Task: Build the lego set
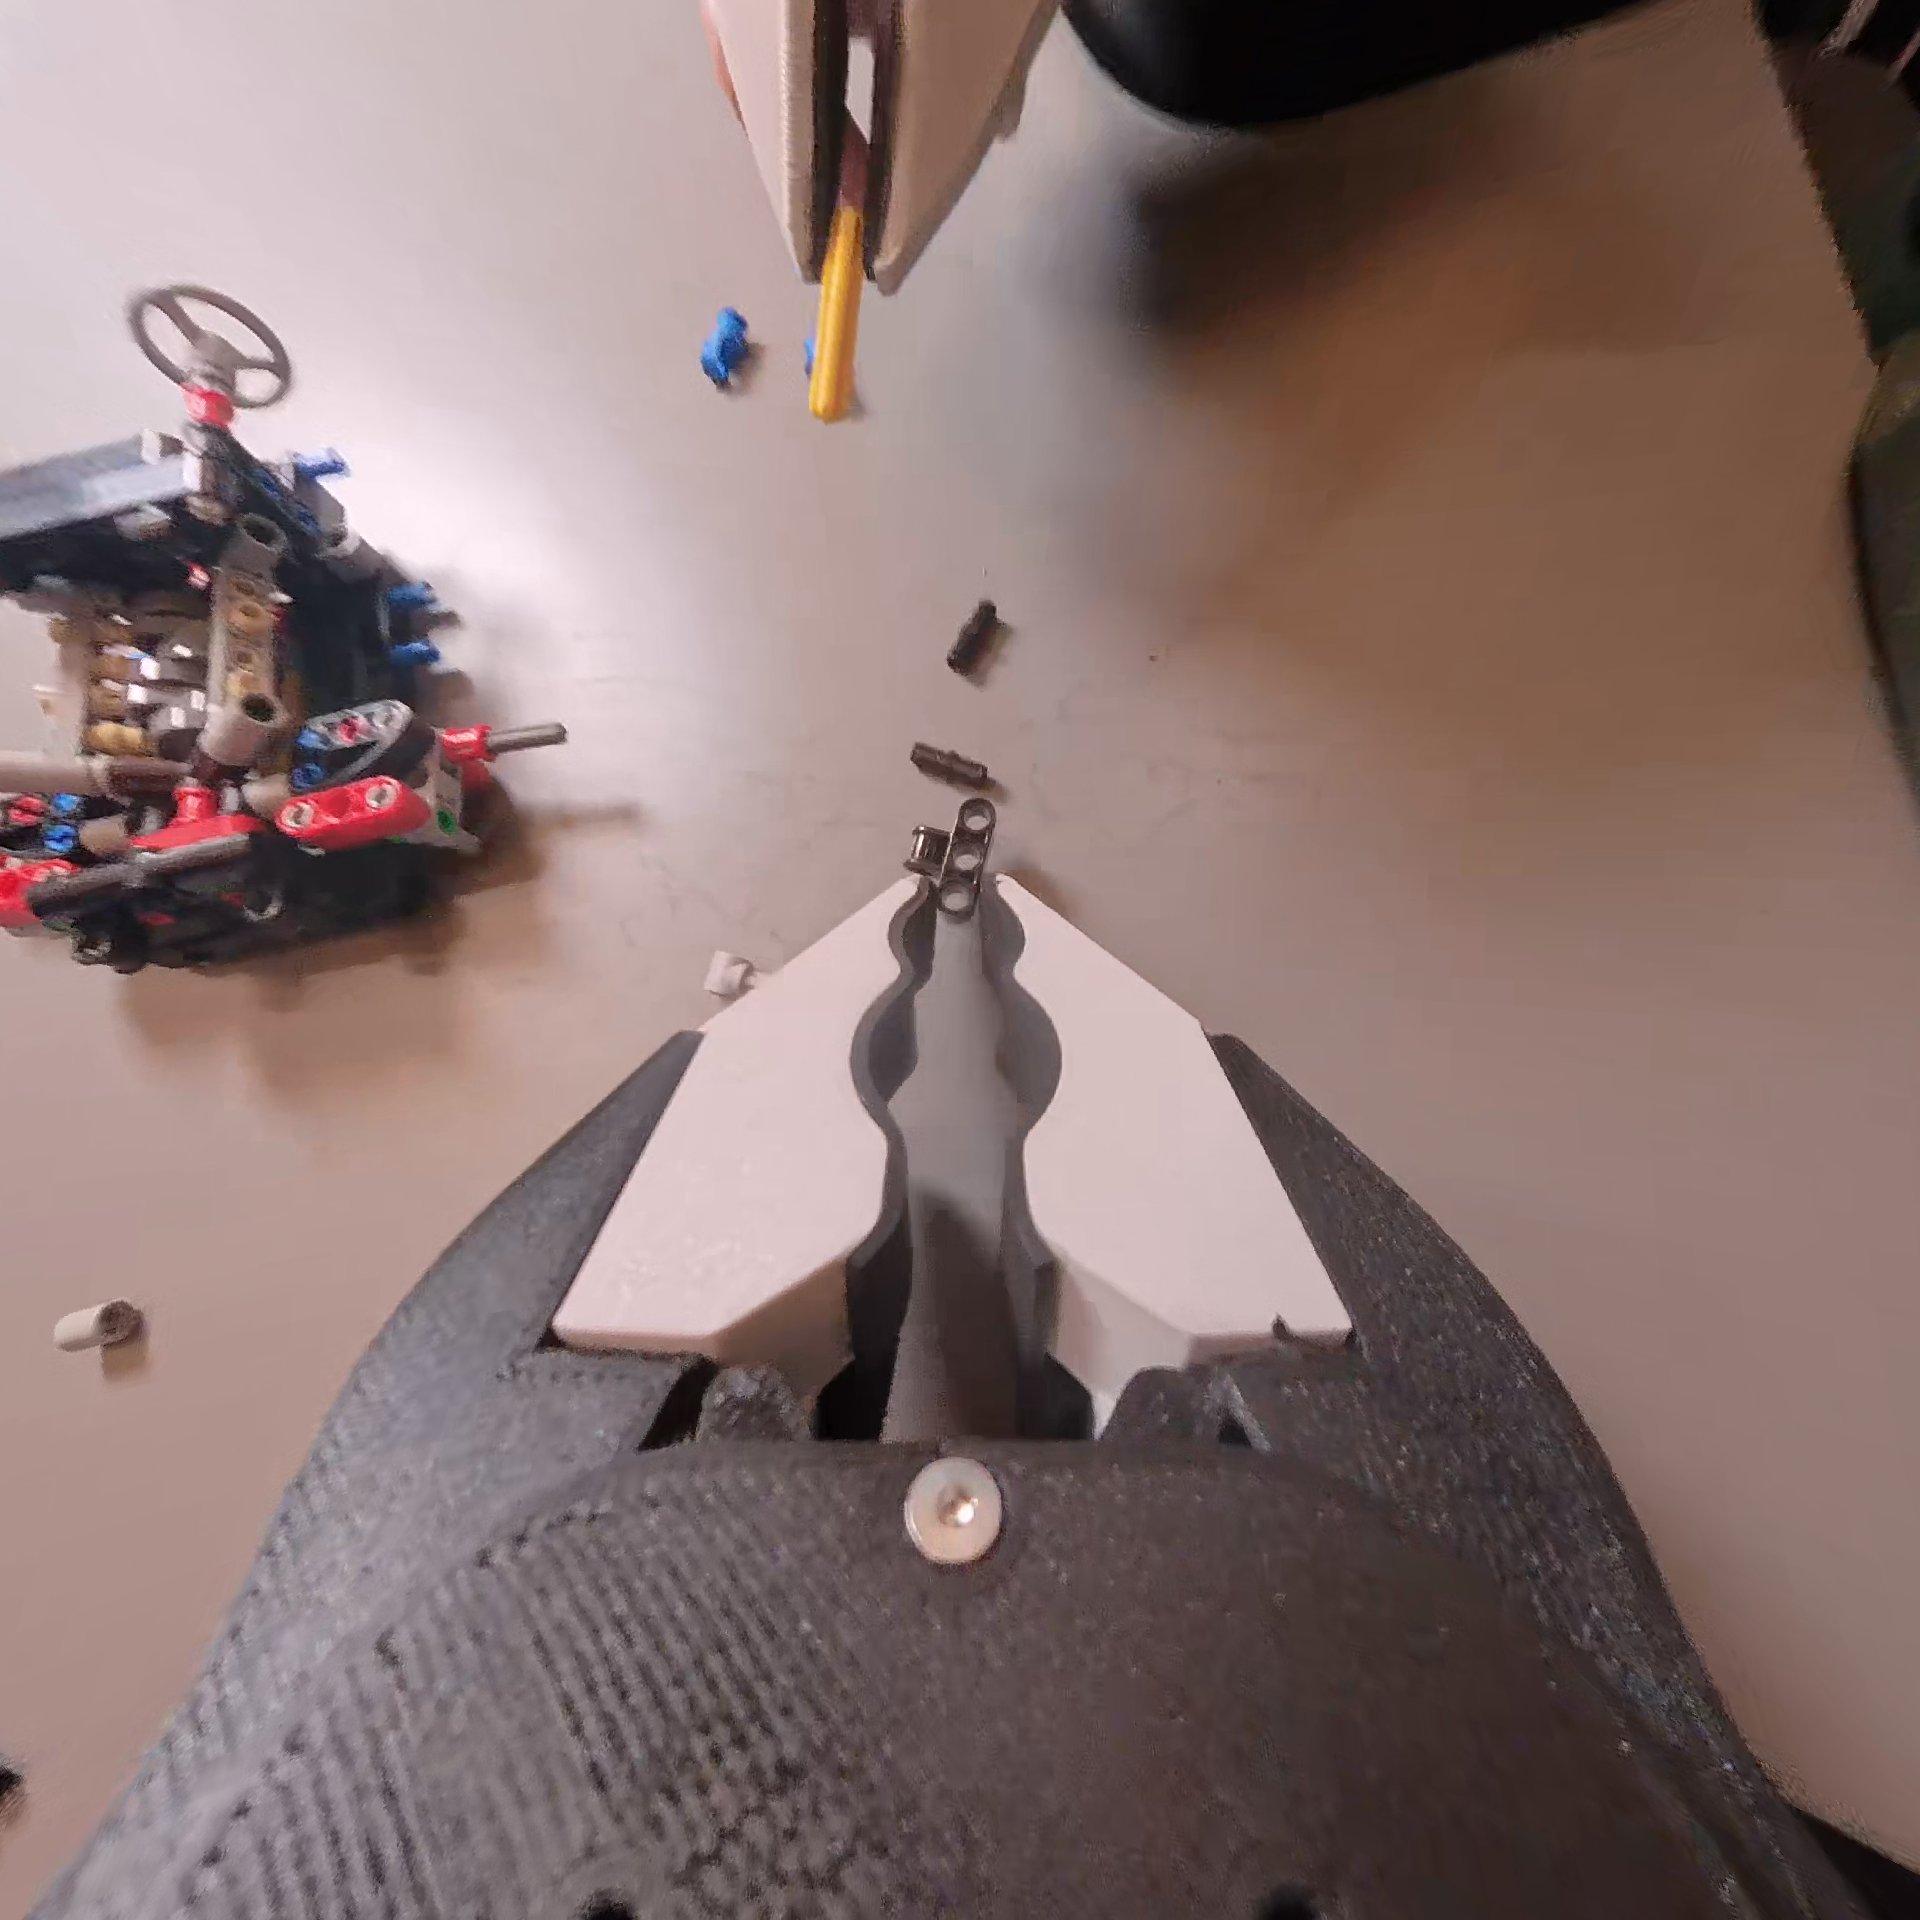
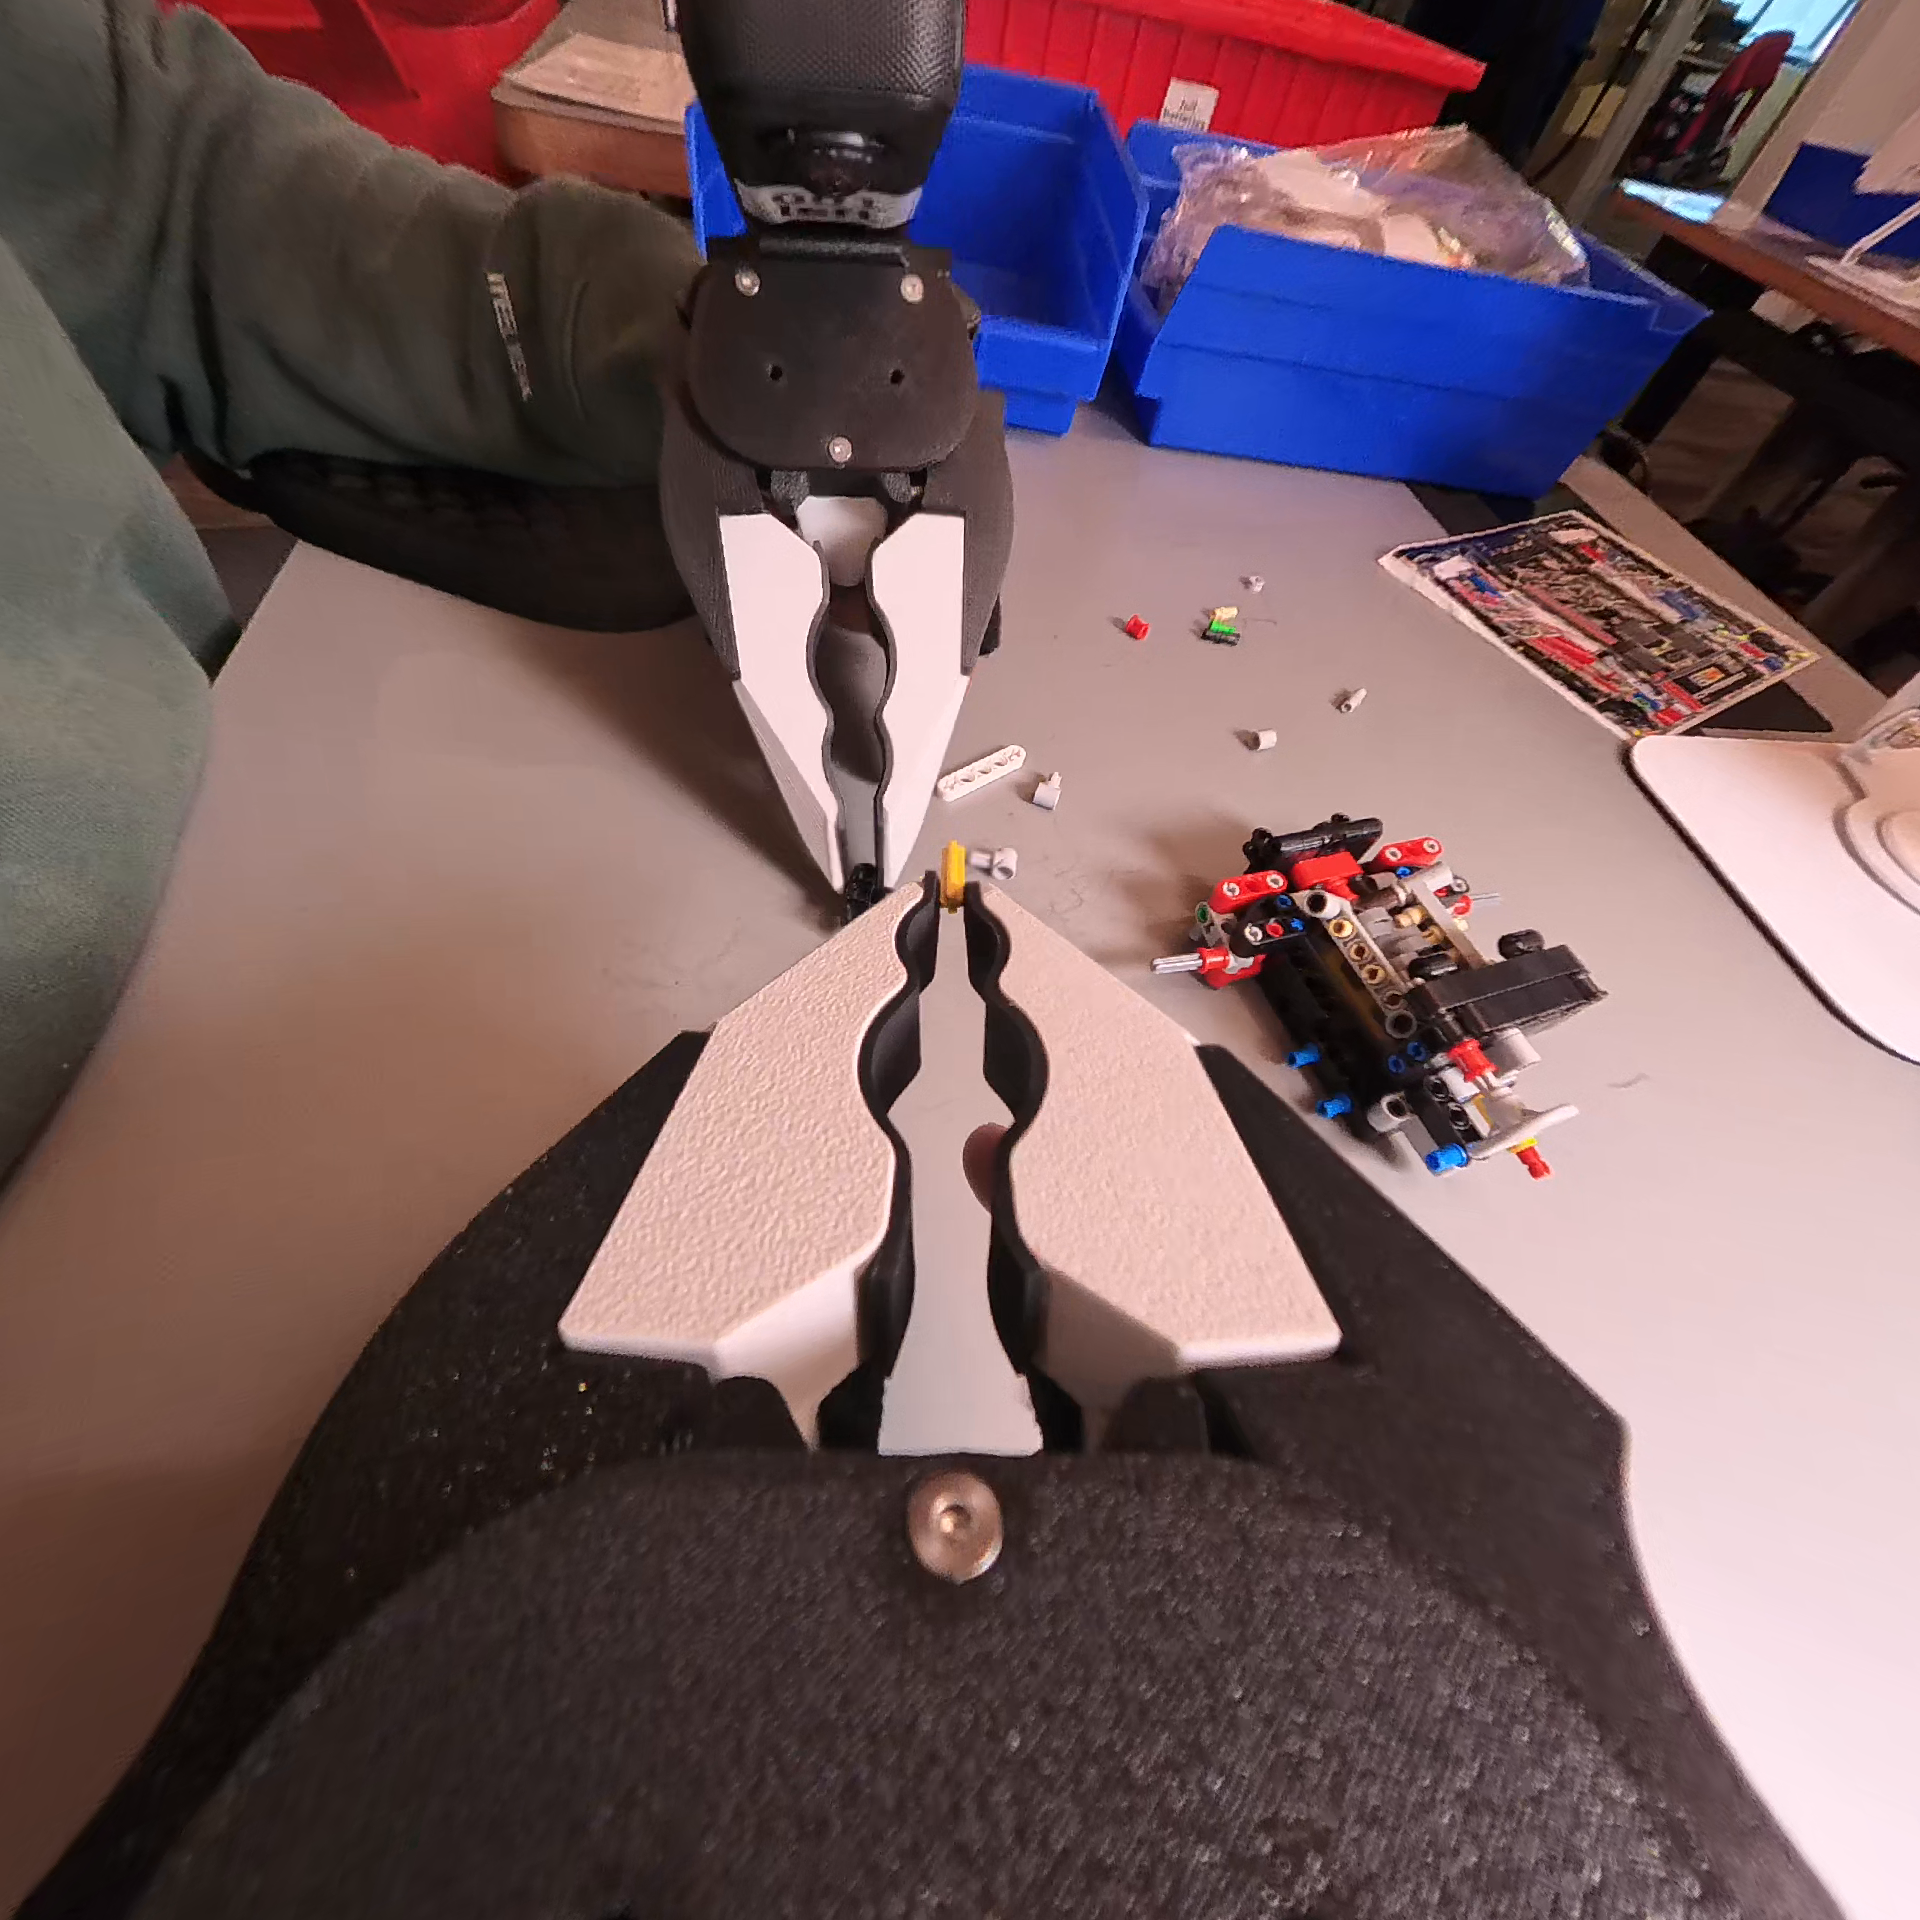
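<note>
Mid sub-assembly, well apart from the half-built car (image 2: 1382, 997) on the table (image 1: 1351, 831); left gripper (image 1: 957, 881) clenched on a small dark holed connector (image 1: 961, 857); right gripper (image 2: 951, 896) clamped on a yellow rod (image 2: 951, 873); probably joining rod to connector next, though the hole is hard to make out; calls for lining the rod up with a hole and pressing straight in.

Loose pins (image 1: 971, 637) right of model (image 1: 239, 707)
</note>
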Demonstrator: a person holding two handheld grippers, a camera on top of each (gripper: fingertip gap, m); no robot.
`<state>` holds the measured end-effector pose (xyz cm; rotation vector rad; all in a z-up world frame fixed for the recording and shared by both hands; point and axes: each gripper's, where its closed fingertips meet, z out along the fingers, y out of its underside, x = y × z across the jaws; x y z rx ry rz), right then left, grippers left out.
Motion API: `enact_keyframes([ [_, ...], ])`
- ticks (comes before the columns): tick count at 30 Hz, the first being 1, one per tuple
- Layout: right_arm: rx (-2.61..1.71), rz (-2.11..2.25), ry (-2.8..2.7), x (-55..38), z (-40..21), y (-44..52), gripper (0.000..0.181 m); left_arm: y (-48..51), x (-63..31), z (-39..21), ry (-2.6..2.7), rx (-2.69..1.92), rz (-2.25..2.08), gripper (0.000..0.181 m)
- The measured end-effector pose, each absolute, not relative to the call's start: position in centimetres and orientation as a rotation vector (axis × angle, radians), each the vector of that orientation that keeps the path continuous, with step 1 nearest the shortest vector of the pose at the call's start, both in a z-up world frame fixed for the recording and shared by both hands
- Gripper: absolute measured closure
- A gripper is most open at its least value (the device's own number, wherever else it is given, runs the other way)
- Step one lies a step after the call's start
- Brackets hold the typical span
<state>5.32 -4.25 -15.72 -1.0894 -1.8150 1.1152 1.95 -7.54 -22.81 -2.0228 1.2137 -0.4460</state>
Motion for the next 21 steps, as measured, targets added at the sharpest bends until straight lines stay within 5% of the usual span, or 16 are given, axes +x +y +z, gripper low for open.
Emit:
enact_keyframes([
  [10, -1.154, 1.224, -1.592, 5.1, -12.6, -2.6, 0.178, -4.2, 1.1, -15.4, 0.961, -1.665, -0.183, 0.175],
  [21, -1.299, 1.354, -1.530, 3.6, -13.1, -3.9, 0.178, -4.8, 2.3, -14.6, 1.009, -1.559, -0.128, 0.175],
])
